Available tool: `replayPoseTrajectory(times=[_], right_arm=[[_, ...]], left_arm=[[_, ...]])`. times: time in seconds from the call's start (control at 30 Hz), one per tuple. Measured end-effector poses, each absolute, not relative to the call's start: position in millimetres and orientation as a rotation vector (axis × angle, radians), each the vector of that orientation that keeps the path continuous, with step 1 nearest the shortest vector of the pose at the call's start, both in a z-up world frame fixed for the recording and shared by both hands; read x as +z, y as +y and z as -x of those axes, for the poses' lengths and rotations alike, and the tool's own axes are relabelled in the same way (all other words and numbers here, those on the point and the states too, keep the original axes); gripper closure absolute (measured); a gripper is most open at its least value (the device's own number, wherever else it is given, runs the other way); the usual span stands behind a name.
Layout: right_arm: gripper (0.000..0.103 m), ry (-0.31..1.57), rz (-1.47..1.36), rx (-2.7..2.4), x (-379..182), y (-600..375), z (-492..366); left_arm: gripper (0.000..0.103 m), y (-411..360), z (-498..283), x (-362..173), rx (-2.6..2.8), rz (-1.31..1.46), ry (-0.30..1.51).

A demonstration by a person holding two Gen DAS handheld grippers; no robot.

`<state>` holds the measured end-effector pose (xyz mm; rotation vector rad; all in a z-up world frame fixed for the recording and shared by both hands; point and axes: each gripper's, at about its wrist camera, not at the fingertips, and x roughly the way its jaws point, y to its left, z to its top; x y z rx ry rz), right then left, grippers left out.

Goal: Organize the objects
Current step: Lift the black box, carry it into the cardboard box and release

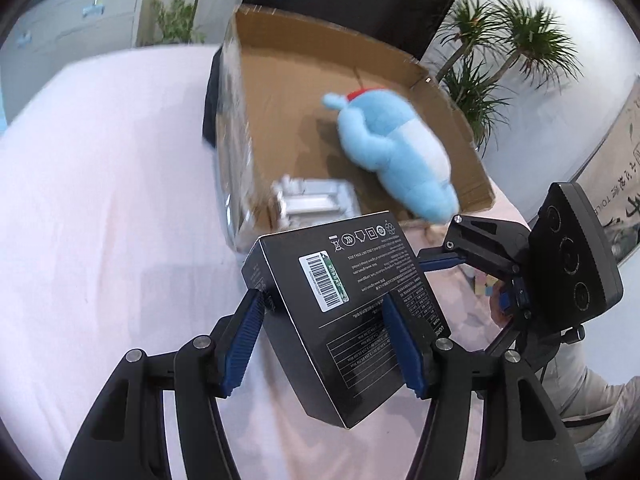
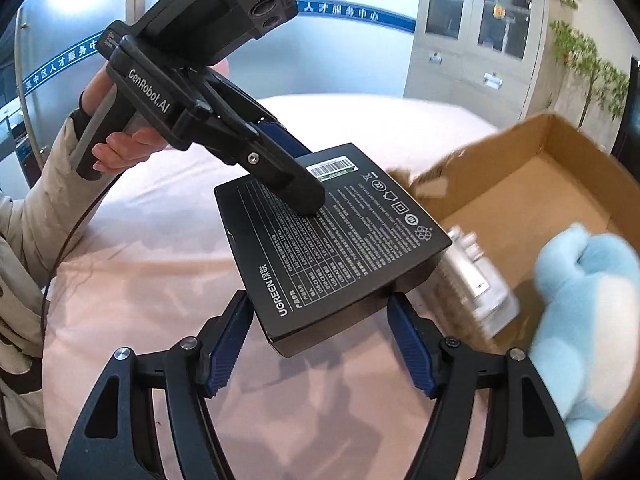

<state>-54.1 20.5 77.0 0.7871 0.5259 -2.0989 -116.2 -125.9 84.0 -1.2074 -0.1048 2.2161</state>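
So both claws are on the same thing here: a flat black box with a barcode sticker and white print on its top face, lifted clear of the pink-covered table. The left claw has its blue ribbed pads on two opposite sides of the box, and the box sits tilted between them, near corner hanging lowest. The right claw clamps the box at the end with the UGREEN lettering, one pad on each side, so it's a two-handed carry with both claws at a middling width, closed on the box. From the right wrist view the left claw comes in from the upper left with one finger lying across the box's top face, and the person's hand in a beige sleeve is wrapped around its handle. Just past the box there's an open cardboard box sitting on the table. Inside it, at the near end, is a silvery-white packet or gadget, too blurry to name, and next to that a light blue plush toy with a white belly and a bit of red on top. Behind the carton are potted palm-like plants and, over on the far left, grey cabinets.
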Motion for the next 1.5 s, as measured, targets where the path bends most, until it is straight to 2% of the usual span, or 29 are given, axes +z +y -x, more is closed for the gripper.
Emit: replayPoseTrajectory(times=[0.4,0.87,1.2,1.5], right_arm=[[0.034,0.502,-0.696,-2.207,107.2,62.9,40.6],[0.034,0.360,-0.604,-2.472,151.3,164.1,25.5],[0.034,0.228,-0.630,-2.672,152.7,221.7,27.4],[0.034,0.045,-0.697,-2.778,130.8,270.5,42.5]], left_arm=[[0.043,-80.4,122.6,139.0,2.227,1.136,-0.036],[0.037,46.5,148.7,203.6,2.140,1.011,0.128],[0.037,127.9,185.0,195.5,2.028,1.010,0.163],[0.037,184.7,204.3,155.1,2.003,1.047,0.179]])
